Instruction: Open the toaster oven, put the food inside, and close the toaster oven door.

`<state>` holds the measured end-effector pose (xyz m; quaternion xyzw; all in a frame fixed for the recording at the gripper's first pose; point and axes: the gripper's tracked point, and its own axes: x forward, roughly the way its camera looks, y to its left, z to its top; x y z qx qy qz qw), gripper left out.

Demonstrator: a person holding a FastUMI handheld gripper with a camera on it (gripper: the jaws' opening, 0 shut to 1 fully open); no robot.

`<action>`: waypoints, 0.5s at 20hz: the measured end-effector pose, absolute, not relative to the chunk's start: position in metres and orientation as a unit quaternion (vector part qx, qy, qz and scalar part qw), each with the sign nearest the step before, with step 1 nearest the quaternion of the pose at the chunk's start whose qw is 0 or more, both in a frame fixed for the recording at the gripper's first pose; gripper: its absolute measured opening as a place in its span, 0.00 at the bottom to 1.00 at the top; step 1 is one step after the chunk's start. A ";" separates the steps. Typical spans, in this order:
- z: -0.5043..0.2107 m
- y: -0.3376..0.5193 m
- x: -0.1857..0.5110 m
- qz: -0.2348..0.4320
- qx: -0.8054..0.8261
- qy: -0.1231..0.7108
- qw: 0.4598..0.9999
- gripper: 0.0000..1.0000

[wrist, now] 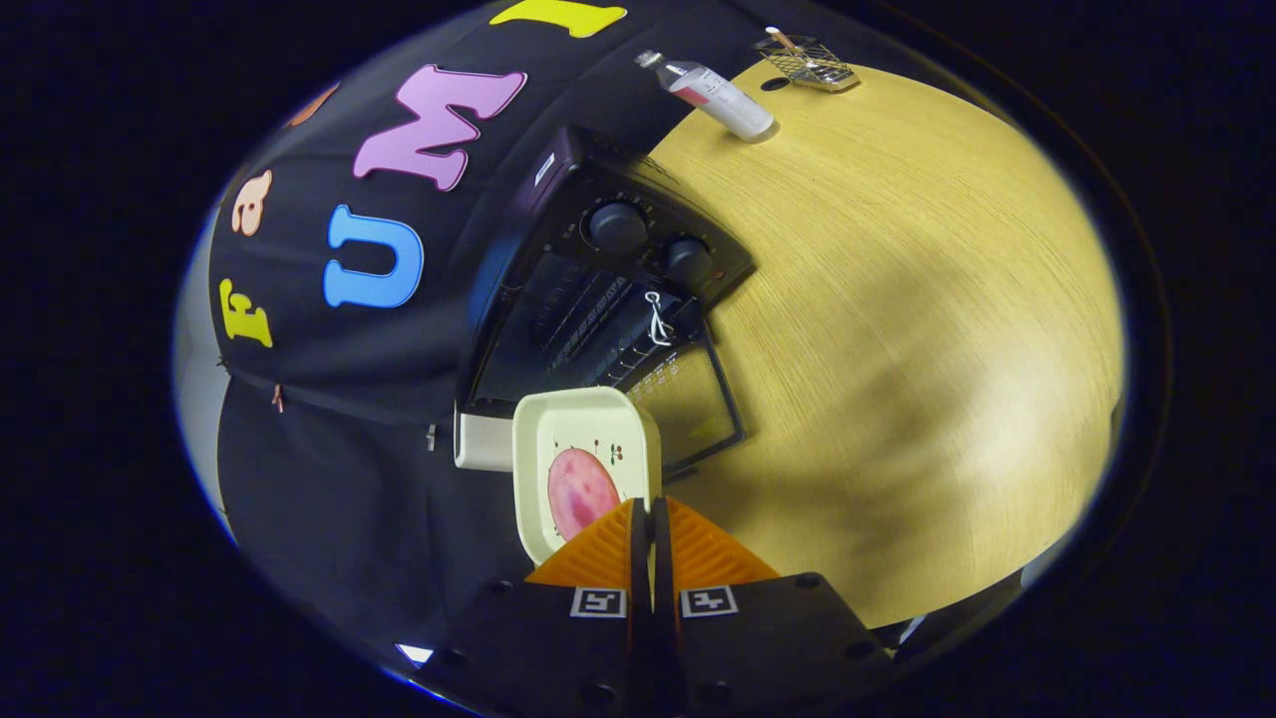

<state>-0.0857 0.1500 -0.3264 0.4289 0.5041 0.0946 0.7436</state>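
Nearest the lens, gripper (653, 519) fingers drawn narrow, pinched on the near rim of a cream square dish (583, 469) and carrying it level, clear of the table. On the dish, a round pink slice of food (580, 491), lying flat just ahead of the fingertips, with a small printed sprig beside it on the dish floor. Directly beyond the dish, the black toaster oven (608, 299), door (698, 404) already dropped open and lying flat toward the gripper, glass panel showing under the far edge of the dish. A loop of white cord (655, 319) tied at the door's handle area, two round knobs (618, 227) on the control panel past it. Farther along the wooden table (897, 349), a bottle (713, 95) lying on its side and a small wire basket (807, 62), both well apart from the oven.

Judged stiff and fairly light, probably ceramic or melamine, so likely slick at the rim and prone to tipping when held from one edge only; chipping possible against the oven frame. Slice loose on a smooth surface, apt to slide if tilted. Best taken at the raised rim, held level. Placing step seemingly under way, door closing not yet done.
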 end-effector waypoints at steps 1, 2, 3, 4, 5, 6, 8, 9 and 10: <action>-0.328 0.158 -0.081 0.082 0.431 0.501 0.746 0.06; -0.331 0.165 -0.074 0.067 0.435 0.496 0.748 0.05; -0.333 0.172 -0.068 0.051 0.439 0.492 0.750 0.05; -0.337 0.177 -0.061 0.034 0.444 0.487 0.751 0.05; -0.341 0.182 -0.052 0.017 0.450 0.482 0.752 0.05; -0.344 0.188 -0.041 0.001 0.455 0.477 0.752 0.06; -0.348 0.196 -0.021 -0.027 0.473 0.460 0.751 0.06; -0.350 0.202 -0.012 -0.041 0.484 0.452 0.748 0.05; -0.353 0.206 -0.003 -0.055 0.495 0.446 0.744 0.06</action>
